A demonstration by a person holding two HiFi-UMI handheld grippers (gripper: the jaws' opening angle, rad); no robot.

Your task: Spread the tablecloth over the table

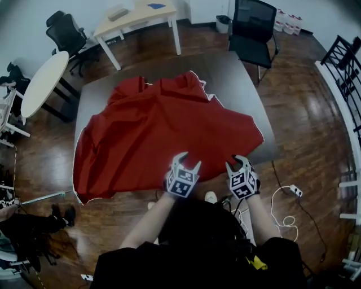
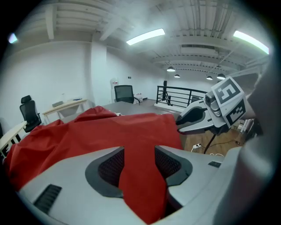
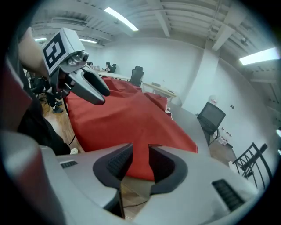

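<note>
A red tablecloth lies rumpled over the dark grey table. It covers the left and middle, bunches at the far side, and hangs over the near left edge. The table's far end and right side are bare. My left gripper is at the cloth's near edge, shut on it. In the left gripper view a red fold fills the gap between the jaws. My right gripper is just to the right, near the cloth's right corner. Its jaws stand narrow, with the cloth's edge pinched between them.
A black office chair stands at the table's far right. A wooden desk and another black chair are behind. A white round table is to the left. A power strip with cable lies on the floor at right, beside a railing.
</note>
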